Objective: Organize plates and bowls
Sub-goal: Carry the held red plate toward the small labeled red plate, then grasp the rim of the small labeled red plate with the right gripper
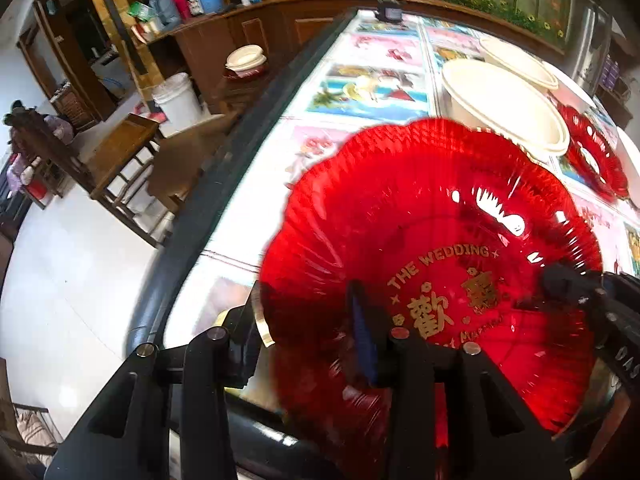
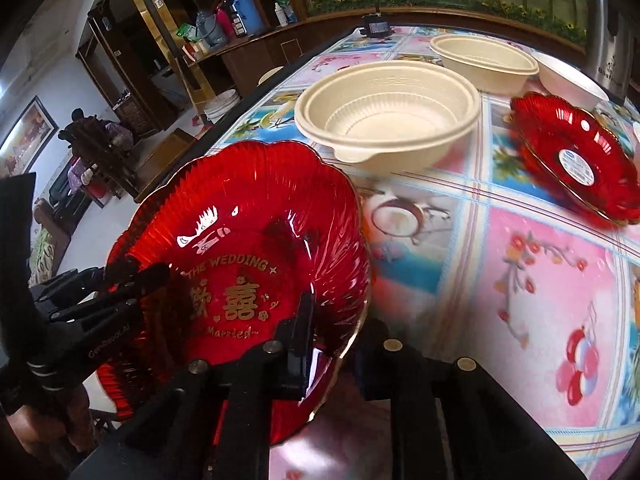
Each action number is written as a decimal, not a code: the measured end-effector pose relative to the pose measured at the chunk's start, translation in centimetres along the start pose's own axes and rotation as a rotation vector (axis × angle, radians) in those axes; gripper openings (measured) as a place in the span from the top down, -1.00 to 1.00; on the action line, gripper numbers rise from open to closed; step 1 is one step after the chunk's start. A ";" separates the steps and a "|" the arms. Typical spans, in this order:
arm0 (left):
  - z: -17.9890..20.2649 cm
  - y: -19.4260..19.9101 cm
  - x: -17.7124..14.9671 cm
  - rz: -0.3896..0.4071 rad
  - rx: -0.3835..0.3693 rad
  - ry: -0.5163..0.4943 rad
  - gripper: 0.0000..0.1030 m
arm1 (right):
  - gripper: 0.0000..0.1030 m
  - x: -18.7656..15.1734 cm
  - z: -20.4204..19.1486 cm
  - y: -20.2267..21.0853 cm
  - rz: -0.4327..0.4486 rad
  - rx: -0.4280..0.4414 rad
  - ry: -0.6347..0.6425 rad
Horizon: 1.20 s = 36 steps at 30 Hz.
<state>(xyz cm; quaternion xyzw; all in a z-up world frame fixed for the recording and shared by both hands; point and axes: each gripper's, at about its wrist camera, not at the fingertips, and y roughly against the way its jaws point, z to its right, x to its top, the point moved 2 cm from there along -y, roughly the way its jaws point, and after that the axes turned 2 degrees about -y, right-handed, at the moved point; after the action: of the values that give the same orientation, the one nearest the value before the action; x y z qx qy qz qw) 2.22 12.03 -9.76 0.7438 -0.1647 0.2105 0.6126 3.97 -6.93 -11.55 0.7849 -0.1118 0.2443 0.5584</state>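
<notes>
A red see-through plate [image 1: 440, 216] with gold wedding lettering is tilted over the table's near left edge, and both grippers hold it. My left gripper [image 1: 306, 300] is shut on its near rim, one finger outside and the blue pad inside. My right gripper [image 2: 340, 316] is shut on the right rim of the same plate [image 2: 248, 216]. Each gripper shows in the other's view: the right gripper [image 1: 568, 284] and the left gripper [image 2: 152, 276]. A second red plate [image 2: 576, 156] lies at the right. A cream bowl [image 2: 388, 116] sits mid-table, with another cream bowl [image 2: 484, 60] behind it.
A white bowl [image 2: 568, 80] stands at the far right of the patterned tablecloth [image 2: 520, 280]. A small black device [image 2: 376, 26] sits at the table's far edge. Left of the table are wooden stools [image 1: 120, 160], a white bucket [image 1: 176, 100] and a seated person [image 1: 20, 128].
</notes>
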 end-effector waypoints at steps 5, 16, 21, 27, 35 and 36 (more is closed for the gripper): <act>-2.1 6.2 1.6 0.169 0.060 0.059 0.00 | 0.31 0.1 2.5 4.7 0.107 0.000 -0.008; 10.8 9.2 9.0 0.179 -0.288 -0.034 -0.53 | 0.22 2.0 16.5 12.2 0.307 -0.119 -0.284; 18.0 5.6 11.8 0.050 -0.322 -0.070 -0.53 | 0.21 2.0 21.2 11.8 0.301 -0.073 -0.410; 23.6 1.7 15.8 -0.077 -0.342 -0.104 -0.53 | 0.21 2.4 24.2 10.1 0.291 0.017 -0.517; 26.3 -2.1 19.5 -0.187 -0.363 -0.164 -0.53 | 0.21 2.8 26.2 8.5 0.277 0.108 -0.619; 26.4 -2.6 19.8 -0.198 -0.372 -0.163 -0.53 | 0.21 2.8 26.5 8.4 0.279 0.114 -0.628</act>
<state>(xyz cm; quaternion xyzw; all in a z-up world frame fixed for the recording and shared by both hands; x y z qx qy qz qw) 23.42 -13.10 -6.03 0.6453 -0.1760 0.0545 0.7414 9.45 -34.30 -10.04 0.8289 -0.3704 0.0707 0.4132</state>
